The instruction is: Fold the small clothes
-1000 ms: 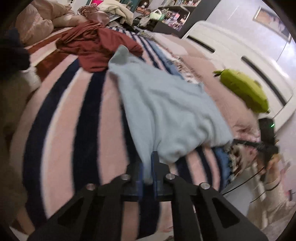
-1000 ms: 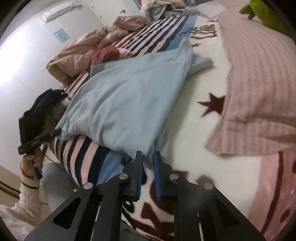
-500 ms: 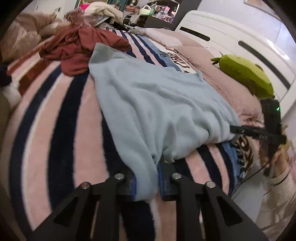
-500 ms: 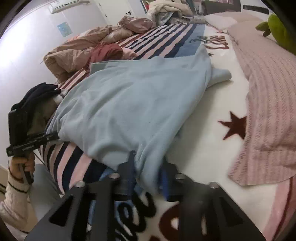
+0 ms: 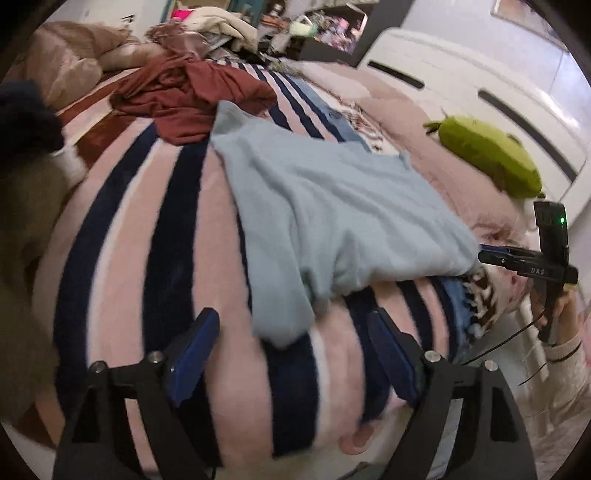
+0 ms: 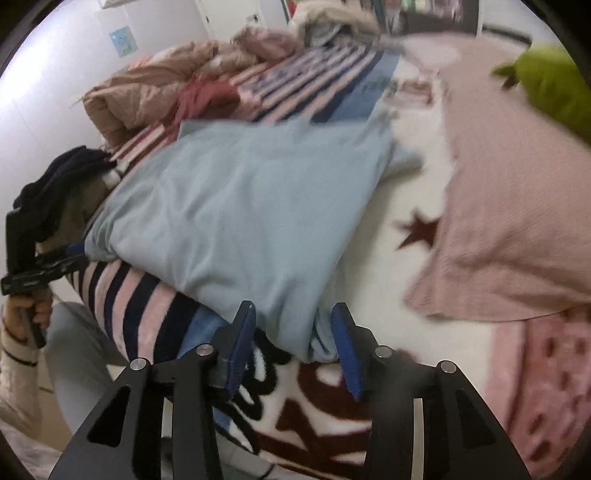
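A light blue garment (image 5: 332,206) lies spread on the striped blanket (image 5: 147,258) of the bed, also in the right wrist view (image 6: 240,206). My left gripper (image 5: 291,339) is open, its blue pads on either side of the garment's near corner without holding it. My right gripper (image 6: 291,332) is open too, its pads straddling the garment's other near corner. The right gripper also shows in the left wrist view (image 5: 517,258), at the garment's far right edge. The left gripper shows in the right wrist view (image 6: 48,266), at the left edge.
A crumpled maroon garment (image 5: 188,96) lies beyond the blue one. A green plush toy (image 5: 487,158) and a pink pillow (image 6: 517,221) lie to the right. Beige bedding (image 6: 155,88) and a clothes pile (image 5: 221,22) sit at the far end. The bed edge is just below the grippers.
Both grippers have opened and let go of the blue garment's near corners. The garment has dropped flat onto the bed.
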`<state>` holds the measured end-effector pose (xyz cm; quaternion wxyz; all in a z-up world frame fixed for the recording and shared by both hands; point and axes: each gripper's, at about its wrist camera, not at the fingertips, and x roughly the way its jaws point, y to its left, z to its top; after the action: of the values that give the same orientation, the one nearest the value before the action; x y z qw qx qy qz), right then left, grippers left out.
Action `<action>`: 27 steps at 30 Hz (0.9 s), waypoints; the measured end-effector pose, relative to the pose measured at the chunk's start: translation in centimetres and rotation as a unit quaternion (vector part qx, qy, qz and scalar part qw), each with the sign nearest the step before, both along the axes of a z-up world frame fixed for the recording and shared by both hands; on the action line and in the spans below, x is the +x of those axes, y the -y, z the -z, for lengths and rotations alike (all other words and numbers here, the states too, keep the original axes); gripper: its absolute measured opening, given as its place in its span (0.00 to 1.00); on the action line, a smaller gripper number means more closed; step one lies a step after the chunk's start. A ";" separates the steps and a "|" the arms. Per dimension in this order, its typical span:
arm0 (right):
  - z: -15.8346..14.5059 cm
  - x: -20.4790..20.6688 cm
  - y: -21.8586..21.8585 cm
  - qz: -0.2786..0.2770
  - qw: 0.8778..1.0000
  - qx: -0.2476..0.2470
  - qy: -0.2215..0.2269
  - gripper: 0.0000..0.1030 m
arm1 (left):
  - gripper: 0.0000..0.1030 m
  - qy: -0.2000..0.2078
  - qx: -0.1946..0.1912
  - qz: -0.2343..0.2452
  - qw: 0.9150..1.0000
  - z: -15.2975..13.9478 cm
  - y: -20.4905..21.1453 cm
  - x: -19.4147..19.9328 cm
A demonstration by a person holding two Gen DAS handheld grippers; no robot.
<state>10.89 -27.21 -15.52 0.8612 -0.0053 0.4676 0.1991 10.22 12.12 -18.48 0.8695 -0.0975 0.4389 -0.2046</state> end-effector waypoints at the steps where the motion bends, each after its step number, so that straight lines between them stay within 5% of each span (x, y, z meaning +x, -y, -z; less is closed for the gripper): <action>1: -0.7 -0.4 0.1 0.004 1.000 0.004 0.013 0.37 | 0.78 -0.006 -0.018 -0.009 1.000 0.0 -0.4 -0.6; 6: -2.9 -1.7 -2.3 -0.003 0.996 0.062 0.065 0.37 | 0.78 -0.028 -0.116 -0.033 0.992 1.0 -0.3 -2.1; 9: -2.5 -1.4 -5.2 -0.016 0.994 0.067 0.084 0.09 | 0.78 -0.035 -0.172 -0.030 0.984 1.7 1.1 -1.9; 11: -1.8 -0.7 -7.2 -0.027 0.993 0.087 0.079 0.07 | 0.78 -0.040 -0.205 -0.042 0.977 2.4 2.0 -1.1; 19: 1.6 0.4 -13.0 -0.049 0.993 0.092 0.052 0.07 | 0.79 0.005 -0.267 -0.181 0.946 3.3 1.3 1.8; 21: 3.0 1.0 -13.6 -0.042 0.996 0.076 0.034 0.07 | 0.79 0.012 -0.261 -0.191 0.946 3.3 1.5 2.6; 24: 4.6 1.6 -13.6 -0.032 0.996 0.081 0.012 0.07 | 0.64 0.018 -0.232 -0.195 0.953 3.1 2.3 3.8; 26: 4.9 1.6 -13.5 -0.031 0.996 0.081 0.013 0.07 | 0.36 0.009 -0.223 -0.198 0.954 3.6 2.4 4.7; 27: 4.8 1.5 -13.5 -0.032 0.996 0.080 0.013 0.07 | 0.31 0.002 -0.221 -0.197 0.955 3.9 2.4 5.1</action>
<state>12.39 -13.70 -20.33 0.8582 0.0463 0.4381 0.2635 15.34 9.70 -22.36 0.8502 -0.3714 0.3529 -0.1212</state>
